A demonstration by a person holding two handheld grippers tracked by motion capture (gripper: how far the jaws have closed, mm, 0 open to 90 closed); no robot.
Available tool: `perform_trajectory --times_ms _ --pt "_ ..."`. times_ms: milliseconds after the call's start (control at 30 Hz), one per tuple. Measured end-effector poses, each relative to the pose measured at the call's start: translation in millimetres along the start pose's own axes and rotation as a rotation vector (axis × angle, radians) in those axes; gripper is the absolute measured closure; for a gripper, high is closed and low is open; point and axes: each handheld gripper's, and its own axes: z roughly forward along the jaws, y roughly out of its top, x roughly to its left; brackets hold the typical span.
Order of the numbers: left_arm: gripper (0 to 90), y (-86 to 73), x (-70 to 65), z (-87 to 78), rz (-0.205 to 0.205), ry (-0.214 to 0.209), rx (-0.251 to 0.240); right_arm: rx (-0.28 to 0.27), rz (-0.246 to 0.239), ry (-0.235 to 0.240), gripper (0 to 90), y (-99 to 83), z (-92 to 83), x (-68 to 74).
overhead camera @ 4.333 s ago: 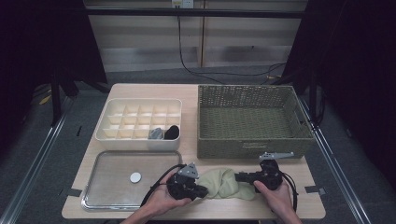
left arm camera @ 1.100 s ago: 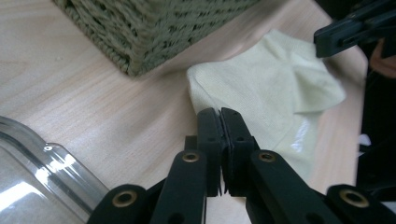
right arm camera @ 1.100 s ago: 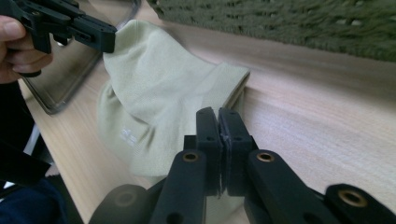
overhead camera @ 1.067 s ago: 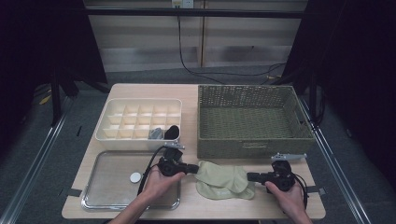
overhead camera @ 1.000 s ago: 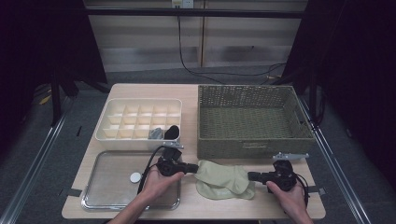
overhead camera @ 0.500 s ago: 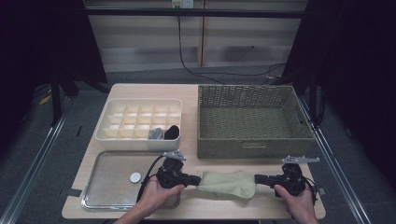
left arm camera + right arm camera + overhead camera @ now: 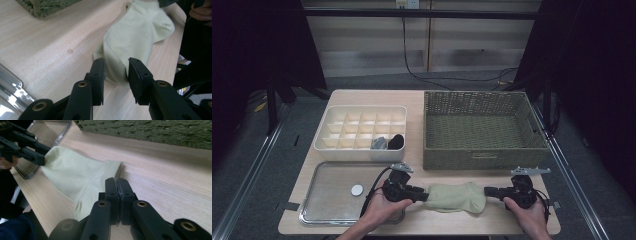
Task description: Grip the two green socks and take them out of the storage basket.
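A pale green sock (image 7: 457, 197) lies flat on the wooden table near its front edge, stretched between both grippers. My left gripper (image 7: 424, 195) is at the sock's left end. In the left gripper view its jaws have just been opening. They stand apart (image 7: 115, 67) with the end of the sock (image 7: 135, 37) between them, and the pads are off the cloth. My right gripper (image 7: 488, 191) is at the sock's right end. In the right gripper view its jaws (image 7: 116, 181) are pressed together on the edge of the sock (image 7: 75, 175).
A woven green basket (image 7: 482, 157) stands just behind the sock. At back left, a white divided box (image 7: 324, 145) holds a dark item (image 7: 396, 141) and a grey item (image 7: 378, 143). A metal tray (image 7: 327, 205) with a small white disc (image 7: 357, 190) lies at front left.
Over the last second both hands drew apart and pulled the crumpled sock out long. Since half a second ago the left jaws have opened off its end. The right jaws stay shut.
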Motion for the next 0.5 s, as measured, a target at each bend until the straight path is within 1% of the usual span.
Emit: perform_trajectory --times_ms 67,100,133,167,200,233,267,300,367,400,433,500 --pt "64.8 1.9 -0.9 -3.3 0.01 0.002 -0.012 0.003 0.006 -0.004 87.8 -0.6 0.2 -1.1" --pt "62.8 3.0 -1.8 -5.0 0.01 0.002 -0.017 0.003 0.005 -0.006 86.6 -0.9 0.3 -1.5" --pt "60.9 4.4 -1.6 -6.7 0.007 -0.013 -0.026 0.004 0.006 -0.011 85.4 -1.1 0.1 -1.4" --pt "59.5 5.5 -1.4 -7.4 0.006 -0.014 -0.021 0.005 0.002 -0.014 83.1 -1.0 -0.2 -0.9" --pt "58.8 6.8 -0.9 -8.8 0.013 -0.005 -0.017 0.003 0.002 -0.017 80.1 -0.8 -0.4 -0.3" --pt "58.2 8.1 -1.0 -9.7 0.009 -0.004 -0.021 -0.001 0.007 -0.018 78.6 -0.3 -1.2 0.5" --pt "58.1 9.5 -1.4 -10.2 0.014 -0.006 -0.025 -0.008 0.003 -0.002 78.7 0.2 -1.8 0.8" --pt "58.6 11.0 -2.1 -10.1 0.023 -0.009 -0.028 -0.009 0.004 -0.001 77.6 1.2 -2.1 2.4" --pt "62.5 15.1 -4.4 -10.2 0.044 0.007 -0.029 -0.005 0.002 0.007 73.1 3.1 -1.3 4.5" --pt "64.6 17.1 -5.7 -9.1 0.045 -0.002 -0.043 0.0 0.001 0.002 71.3 4.3 -0.1 5.9" --pt "66.1 19.7 -6.6 -7.7 0.051 -0.002 -0.033 0.008 0.002 0.006 70.0 5.7 1.7 7.5" --pt "69.9 23.6 -9.0 -2.5 0.057 -0.015 -0.034 0.016 -0.004 0.002 64.6 8.3 5.9 9.6"
